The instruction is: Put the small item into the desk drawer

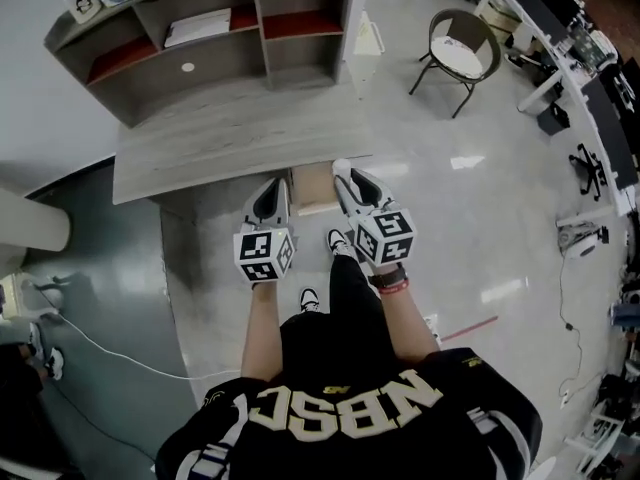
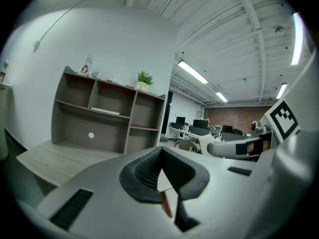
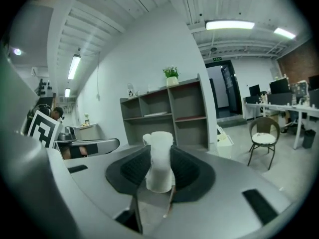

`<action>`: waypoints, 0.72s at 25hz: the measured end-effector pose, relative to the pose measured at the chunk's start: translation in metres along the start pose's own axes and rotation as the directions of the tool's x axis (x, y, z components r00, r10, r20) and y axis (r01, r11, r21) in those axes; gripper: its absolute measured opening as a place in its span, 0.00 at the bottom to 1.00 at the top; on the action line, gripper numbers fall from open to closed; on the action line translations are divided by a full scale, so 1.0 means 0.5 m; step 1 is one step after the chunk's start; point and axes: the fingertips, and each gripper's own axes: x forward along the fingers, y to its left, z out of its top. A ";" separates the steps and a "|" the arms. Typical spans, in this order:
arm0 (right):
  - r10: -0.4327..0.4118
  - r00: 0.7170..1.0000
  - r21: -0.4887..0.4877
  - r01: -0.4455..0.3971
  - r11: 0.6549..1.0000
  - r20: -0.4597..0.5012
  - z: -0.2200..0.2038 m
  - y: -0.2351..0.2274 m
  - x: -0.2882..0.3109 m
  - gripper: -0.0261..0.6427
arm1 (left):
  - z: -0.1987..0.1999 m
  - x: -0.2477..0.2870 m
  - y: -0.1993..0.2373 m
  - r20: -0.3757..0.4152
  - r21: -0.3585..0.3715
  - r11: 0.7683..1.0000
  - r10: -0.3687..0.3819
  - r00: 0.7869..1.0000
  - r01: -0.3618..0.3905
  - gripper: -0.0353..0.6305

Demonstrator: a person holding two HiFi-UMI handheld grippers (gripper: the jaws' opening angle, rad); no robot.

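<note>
A small white item (image 3: 160,159), shaped like a little bottle, stands upright between the pads of my right gripper (image 3: 160,151), which is shut on it. In the head view this gripper (image 1: 346,175) hovers at the right side of a pale drawer (image 1: 314,190) that sticks out from the front edge of the grey desk (image 1: 220,133). My left gripper (image 1: 274,186) is level with it at the drawer's left side. Its fingertips meet and nothing is between them (image 2: 160,149).
A grey shelf unit (image 1: 200,38) stands on the back of the desk, with a small plant (image 2: 144,79) on top. A chair (image 1: 458,48) is on the floor at the back right, office desks (image 1: 570,38) further right. A white cable (image 1: 100,348) lies on the floor at left.
</note>
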 end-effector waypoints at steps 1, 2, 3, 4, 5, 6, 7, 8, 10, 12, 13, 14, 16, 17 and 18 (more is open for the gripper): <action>0.014 1.000 0.002 -0.013 1.000 -0.011 -0.003 0.000 0.016 0.23 | -0.003 0.007 0.007 -0.005 -0.002 1.000 0.009 1.000 -0.009 0.07; 0.026 0.999 0.002 -0.026 1.000 -0.021 -0.004 0.000 0.030 0.23 | -0.006 0.014 0.014 -0.010 -0.005 1.000 0.017 1.000 -0.017 0.07; 0.037 0.999 -0.003 -0.037 0.999 -0.029 -0.003 0.000 0.043 0.23 | -0.009 0.021 0.020 -0.015 -0.007 1.000 0.023 1.000 -0.023 0.07; 0.044 0.998 -0.013 -0.044 0.999 -0.036 -0.003 -0.001 0.055 0.23 | -0.012 0.028 0.025 -0.021 -0.008 1.000 0.028 0.999 -0.028 0.07; 0.048 0.998 -0.022 -0.049 0.999 -0.044 -0.006 -0.004 0.066 0.23 | -0.017 0.036 0.028 -0.028 -0.009 0.999 0.031 0.999 -0.031 0.07; 0.055 0.997 -0.022 -0.056 0.998 -0.054 -0.010 -0.009 0.077 0.23 | -0.023 0.044 0.030 -0.035 -0.011 0.999 0.035 0.999 -0.035 0.07; 0.066 0.996 -0.007 -0.067 0.998 -0.065 -0.017 -0.013 0.087 0.24 | -0.031 0.051 0.031 -0.044 -0.014 0.999 0.038 0.998 -0.039 0.07; 0.080 0.994 0.015 -0.079 0.997 -0.075 -0.025 -0.016 0.094 0.24 | -0.040 0.056 0.032 -0.055 -0.017 0.999 0.043 0.998 -0.044 0.07; 0.098 0.991 0.037 -0.095 0.995 -0.094 -0.040 -0.021 0.109 0.24 | -0.059 0.065 0.037 -0.077 -0.020 0.998 0.052 0.996 -0.053 0.07; 0.107 0.988 0.042 -0.103 0.994 -0.110 -0.052 -0.025 0.126 0.24 | -0.076 0.074 0.047 -0.095 -0.025 0.998 0.060 0.994 -0.063 0.07; 0.113 0.987 0.047 -0.108 0.993 -0.117 -0.059 -0.026 0.134 0.24 | -0.084 0.078 0.051 -0.104 -0.028 0.997 0.065 0.993 -0.068 0.07; 0.114 0.985 0.044 -0.109 0.993 -0.128 -0.067 -0.027 0.140 0.24 | -0.092 0.081 0.054 -0.113 -0.031 0.997 0.068 0.991 -0.072 0.07; 0.106 0.982 0.017 -0.105 0.994 -0.157 -0.088 -0.033 0.152 0.24 | -0.107 0.086 0.058 -0.131 -0.039 0.996 0.074 0.989 -0.080 0.07; 0.105 0.979 0.011 -0.105 0.994 -0.172 -0.099 -0.037 0.158 0.24 | -0.113 0.090 0.060 -0.139 -0.043 0.996 0.077 0.987 -0.083 0.07; 0.107 0.977 0.012 -0.106 0.994 -0.186 -0.111 -0.041 0.165 0.24 | -0.119 0.094 0.063 -0.145 -0.046 0.995 0.080 0.986 -0.087 0.07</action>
